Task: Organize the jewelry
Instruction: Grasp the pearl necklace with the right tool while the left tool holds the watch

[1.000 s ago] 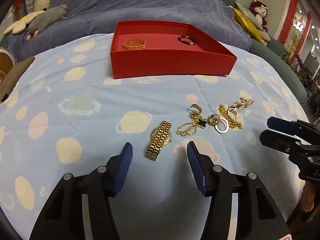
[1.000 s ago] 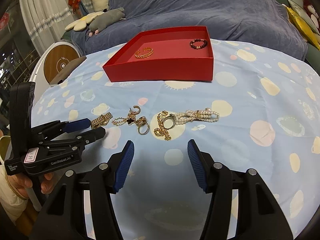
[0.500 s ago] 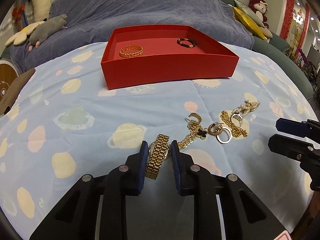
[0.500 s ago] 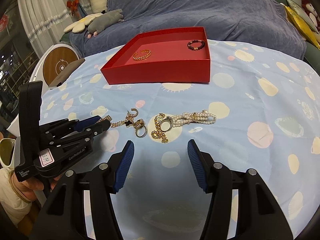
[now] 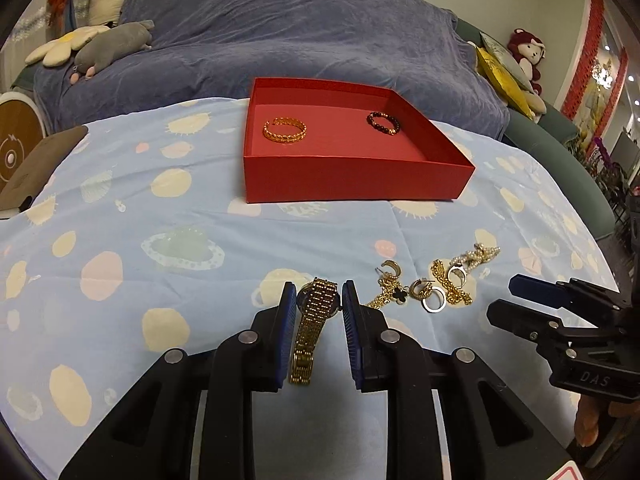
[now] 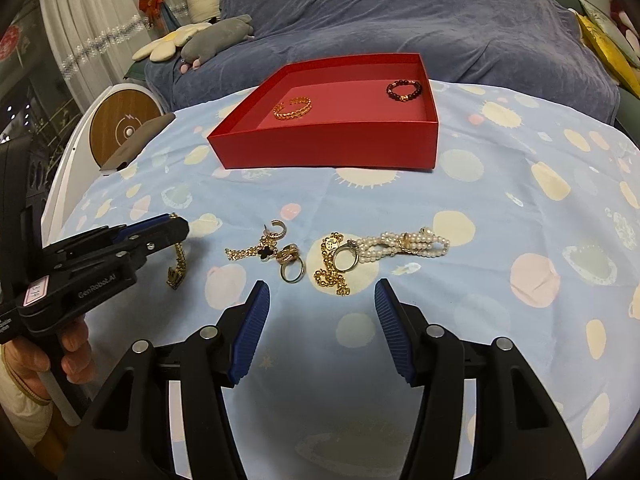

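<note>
Beside the clamped gold watch [image 5: 316,322] — tangled earrings [image 5: 408,290], red tray [image 5: 352,180] beyond.

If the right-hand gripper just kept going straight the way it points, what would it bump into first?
Probably the gold chain with a ring on it, lying on the cloth just ahead of the right gripper, whose jaws are open. Depth is hard to judge.

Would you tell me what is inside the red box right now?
Inside the red box lie a gold chain bracelet and a dark beaded bracelet, apart from each other. Its near wall hides the front strip of the floor, so anything there cannot be seen.
</note>
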`<action>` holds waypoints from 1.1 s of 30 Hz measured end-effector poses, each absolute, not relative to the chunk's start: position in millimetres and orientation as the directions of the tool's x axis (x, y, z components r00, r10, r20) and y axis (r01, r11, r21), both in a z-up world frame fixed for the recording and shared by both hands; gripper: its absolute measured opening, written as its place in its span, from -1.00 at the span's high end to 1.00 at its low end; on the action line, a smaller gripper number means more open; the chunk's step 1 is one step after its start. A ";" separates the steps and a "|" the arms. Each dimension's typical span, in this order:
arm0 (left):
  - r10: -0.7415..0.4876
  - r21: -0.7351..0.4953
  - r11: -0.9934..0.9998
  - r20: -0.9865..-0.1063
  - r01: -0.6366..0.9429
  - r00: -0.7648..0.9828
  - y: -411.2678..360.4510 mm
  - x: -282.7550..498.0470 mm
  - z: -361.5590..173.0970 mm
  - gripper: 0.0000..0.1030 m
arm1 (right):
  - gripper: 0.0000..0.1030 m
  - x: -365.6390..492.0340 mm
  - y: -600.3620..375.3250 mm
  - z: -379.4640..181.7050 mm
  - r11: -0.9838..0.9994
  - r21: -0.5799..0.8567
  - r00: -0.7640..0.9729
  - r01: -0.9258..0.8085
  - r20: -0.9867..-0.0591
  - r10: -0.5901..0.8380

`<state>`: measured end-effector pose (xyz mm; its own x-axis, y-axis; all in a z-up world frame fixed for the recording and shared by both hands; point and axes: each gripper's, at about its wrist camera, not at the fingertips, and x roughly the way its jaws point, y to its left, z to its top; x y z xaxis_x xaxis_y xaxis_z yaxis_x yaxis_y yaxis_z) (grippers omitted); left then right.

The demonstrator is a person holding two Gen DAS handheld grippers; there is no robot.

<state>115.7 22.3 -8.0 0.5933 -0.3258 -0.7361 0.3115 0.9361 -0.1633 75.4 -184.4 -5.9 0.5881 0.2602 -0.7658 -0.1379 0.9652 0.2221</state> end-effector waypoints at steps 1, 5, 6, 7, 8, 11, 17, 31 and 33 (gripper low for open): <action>-0.327 -0.165 0.936 -0.733 0.310 0.596 23.5 115.8 -6.3 0.61 | -0.01 77.9 -188.0 -7.0 0.965 0.231 0.588 -0.124 -0.767 0.259; -0.334 -0.181 0.936 -0.725 0.301 0.603 26.4 117.7 -1.6 0.62 | 0.04 86.5 -197.6 -11.6 0.964 0.252 0.585 -0.080 -0.772 0.250; -0.335 -0.186 0.936 -0.724 0.298 0.603 27.5 118.7 -0.8 0.62 | 0.04 88.4 -199.3 -12.6 0.965 0.254 0.584 -0.074 -0.773 0.248; -0.336 -0.190 0.937 -0.722 0.293 0.605 28.9 119.9 0.2 0.62 | 0.06 90.2 -200.0 -13.5 0.965 0.253 0.583 -0.070 -0.774 0.246; -0.337 -0.193 0.937 -0.720 0.292 0.606 29.9 120.7 1.2 0.62 | 0.07 91.9 -200.2 -14.5 0.966 0.251 0.582 -0.068 -0.776 0.243; -0.338 -0.197 0.937 -0.718 0.287 0.609 31.6 122.9 2.9 0.63 | 0.09 97.3 -201.1 -18.2 0.965 0.253 0.576 -0.061 -0.781 0.241; -0.343 -0.204 0.936 -0.719 0.288 0.604 30.1 123.7 1.2 0.63 | 0.11 108.4 -208.9 -30.4 0.958 0.286 0.553 -0.018 -0.796 0.248; -0.370 -0.236 0.926 -0.720 0.294 0.588 22.6 127.6 -0.5 0.63 | 0.12 141.1 -210.2 -34.1 0.968 0.246 0.590 0.049 -0.789 0.170; -0.374 -0.242 0.925 -0.720 0.293 0.584 21.8 128.7 -0.3 0.63 | 0.12 144.9 -209.6 -34.5 0.969 0.239 0.597 0.056 -0.786 0.160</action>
